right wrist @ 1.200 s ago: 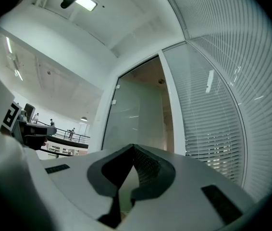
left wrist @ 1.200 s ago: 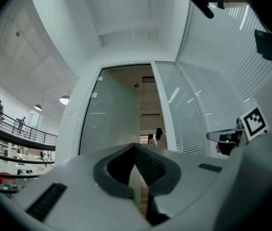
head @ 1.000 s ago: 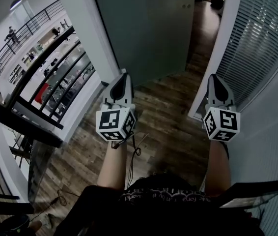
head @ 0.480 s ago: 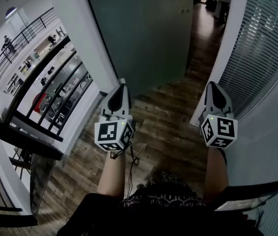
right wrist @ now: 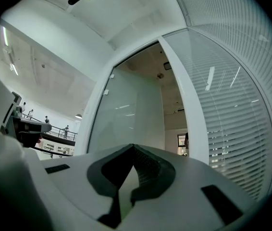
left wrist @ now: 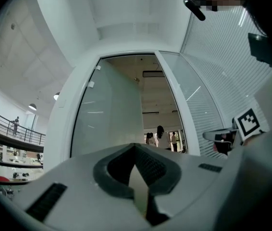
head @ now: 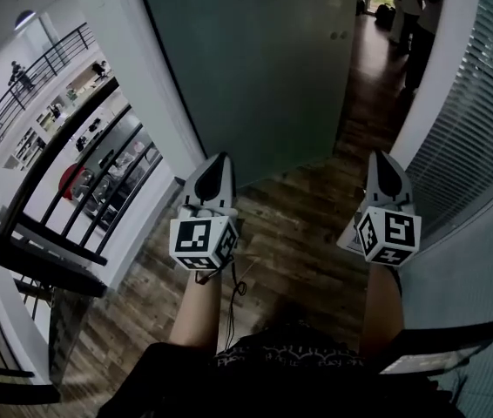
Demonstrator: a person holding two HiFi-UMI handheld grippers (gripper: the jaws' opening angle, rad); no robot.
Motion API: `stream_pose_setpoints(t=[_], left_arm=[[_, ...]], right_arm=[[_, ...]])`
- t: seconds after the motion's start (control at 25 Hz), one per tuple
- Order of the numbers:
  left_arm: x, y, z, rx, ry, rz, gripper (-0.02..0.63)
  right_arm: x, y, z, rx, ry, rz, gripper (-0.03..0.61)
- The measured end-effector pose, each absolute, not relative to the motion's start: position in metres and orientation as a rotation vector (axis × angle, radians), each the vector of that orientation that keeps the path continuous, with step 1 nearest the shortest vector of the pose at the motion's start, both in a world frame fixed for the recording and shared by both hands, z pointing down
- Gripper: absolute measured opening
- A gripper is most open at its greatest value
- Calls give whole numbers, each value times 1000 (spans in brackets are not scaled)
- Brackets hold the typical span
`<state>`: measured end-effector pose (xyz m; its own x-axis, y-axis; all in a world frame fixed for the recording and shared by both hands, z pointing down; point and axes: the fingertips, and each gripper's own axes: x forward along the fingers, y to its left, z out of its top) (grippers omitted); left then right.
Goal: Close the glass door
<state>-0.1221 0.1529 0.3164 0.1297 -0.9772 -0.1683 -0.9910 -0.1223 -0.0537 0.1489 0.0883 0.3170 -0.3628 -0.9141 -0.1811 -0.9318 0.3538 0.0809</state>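
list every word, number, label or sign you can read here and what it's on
No words, numbers or brand names can be read in any view.
Left cube, on the left gripper: black and white square markers only, no letters.
Right cube, on the right gripper: the same, markers only.
Glass door: no print visible.
Floor below, past the railing: any signs are too small to read.

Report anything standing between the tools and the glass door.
Nothing visible does. Only bare floor lies between the left tool, the right tool and the glass door. People stand farther off, beyond the open doorway.
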Motion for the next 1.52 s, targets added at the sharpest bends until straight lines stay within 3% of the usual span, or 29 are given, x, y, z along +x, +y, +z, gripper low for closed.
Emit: stream_pose_setpoints(t=[0.44, 1.2, 1.52], left_arm=[[-133, 41, 319, -2232, 2002, 149, 2], [-219, -174, 327, -2333, 1935, 138, 2], [-178, -266, 334, -2367, 1925, 117, 2]], right_arm=[[147, -26, 317, -1731, 2510, 258, 2], [81, -220, 324, -1865, 2465, 266, 2], [117, -307, 318, -1877, 2471, 271, 2]])
